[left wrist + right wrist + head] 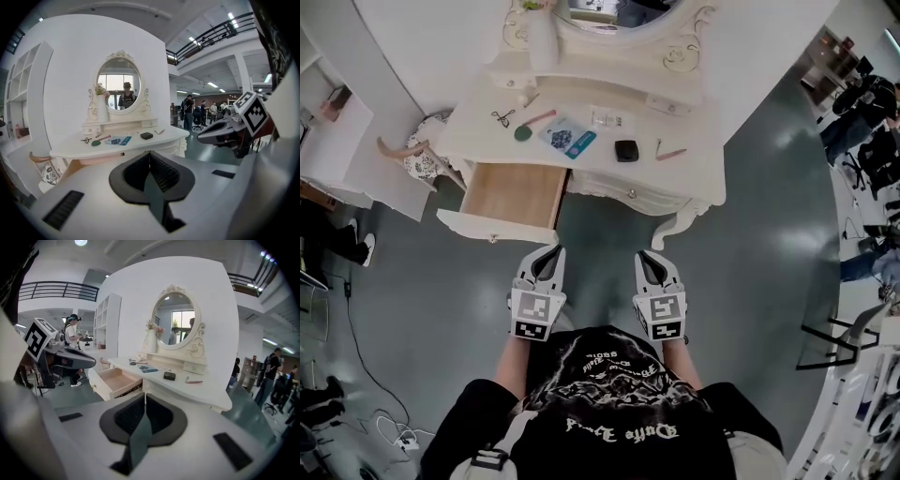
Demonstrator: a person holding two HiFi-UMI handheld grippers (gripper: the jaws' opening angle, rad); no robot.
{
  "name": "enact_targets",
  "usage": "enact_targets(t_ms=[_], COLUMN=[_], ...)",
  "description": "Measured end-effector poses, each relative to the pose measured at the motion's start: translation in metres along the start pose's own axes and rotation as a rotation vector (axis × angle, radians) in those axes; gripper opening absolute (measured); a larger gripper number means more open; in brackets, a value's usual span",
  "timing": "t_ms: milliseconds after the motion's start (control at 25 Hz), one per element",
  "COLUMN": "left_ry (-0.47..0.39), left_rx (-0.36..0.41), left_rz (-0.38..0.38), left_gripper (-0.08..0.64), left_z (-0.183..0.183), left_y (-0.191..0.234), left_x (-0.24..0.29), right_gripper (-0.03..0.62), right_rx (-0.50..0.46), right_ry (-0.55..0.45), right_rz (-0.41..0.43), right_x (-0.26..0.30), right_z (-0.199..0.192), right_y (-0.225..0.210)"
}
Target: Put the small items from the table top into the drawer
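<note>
A white dressing table stands ahead with its left drawer pulled open and nothing visible inside. On the top lie a black case, a blue packet, a green brush with a pink handle, an eyelash curler and a pink clip. My left gripper and right gripper hover over the floor in front of the table, apart from it. Both are shut with nothing between the jaws, as the left gripper and right gripper show in their own views.
A stool with a patterned cushion stands left of the drawer. A white vase and an oval mirror are at the table's back. White shelving is at the left; people and chairs at the right. Cables lie on the floor.
</note>
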State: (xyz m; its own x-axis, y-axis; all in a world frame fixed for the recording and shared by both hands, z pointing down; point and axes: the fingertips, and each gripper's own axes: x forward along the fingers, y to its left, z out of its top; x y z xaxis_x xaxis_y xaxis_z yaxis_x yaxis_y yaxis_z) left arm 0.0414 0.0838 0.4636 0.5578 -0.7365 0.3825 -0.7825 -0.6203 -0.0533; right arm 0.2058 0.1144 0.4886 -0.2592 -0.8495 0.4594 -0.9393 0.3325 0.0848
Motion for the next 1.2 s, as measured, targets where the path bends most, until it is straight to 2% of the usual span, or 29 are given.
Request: enact_targets(t_ms=[480,720,1200], left_ry=[-0.019,-0.020,-0.030], left_rx=[0.038,0.054,0.048], left_rz=[-0.127,-0.165,-0.196], left_gripper=[0.015,0.015,0.015], left_z=[0.010,0.014,0.011], left_y=[0.095,0.135,0.169], left_x=[0.038,0.056,0.072], right_gripper=[0.012,0.012,0.014], right_rx=[0.053,0.079,0.103], right_ry=[0.038,0.035,0.039], right_rz=[-0.123,-0.174,-0.219], right_x=[0.069,0.103,0.132], right_z=[0.035,0.052,0.061], right_y=[0.029,0.039,0.047])
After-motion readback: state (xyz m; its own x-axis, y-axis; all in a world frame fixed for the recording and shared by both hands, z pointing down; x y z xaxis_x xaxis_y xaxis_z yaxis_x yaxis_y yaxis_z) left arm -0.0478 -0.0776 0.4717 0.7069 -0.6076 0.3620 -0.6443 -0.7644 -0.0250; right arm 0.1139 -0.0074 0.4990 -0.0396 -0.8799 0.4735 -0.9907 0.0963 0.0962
